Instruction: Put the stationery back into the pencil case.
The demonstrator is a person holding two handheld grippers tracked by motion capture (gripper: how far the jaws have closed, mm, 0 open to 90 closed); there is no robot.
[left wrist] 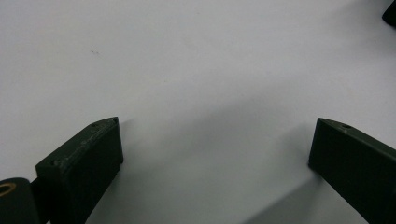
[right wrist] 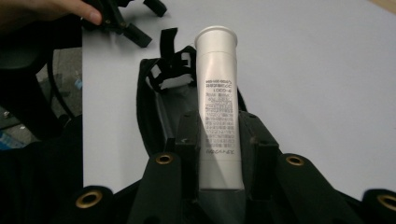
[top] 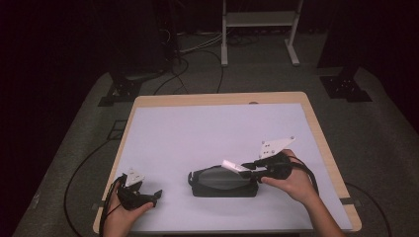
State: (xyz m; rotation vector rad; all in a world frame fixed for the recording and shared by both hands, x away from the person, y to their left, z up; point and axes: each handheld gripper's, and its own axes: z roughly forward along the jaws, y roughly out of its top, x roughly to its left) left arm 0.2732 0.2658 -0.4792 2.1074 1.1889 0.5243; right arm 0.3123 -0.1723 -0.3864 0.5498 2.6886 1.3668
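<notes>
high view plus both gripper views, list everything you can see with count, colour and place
pouch: 1, black, lying on the mat near the front, right of centre
tube: 1, white with small print, held over the pouch
mat: 1, pale white, covering the table
table: 1, light wood edge showing round the mat
frame: 1, white, on the floor beyond the table
left tool: 1, black, open, front left corner of the mat
right tool: 1, black, shut on the tube
hands: 2, at the front edge
</notes>
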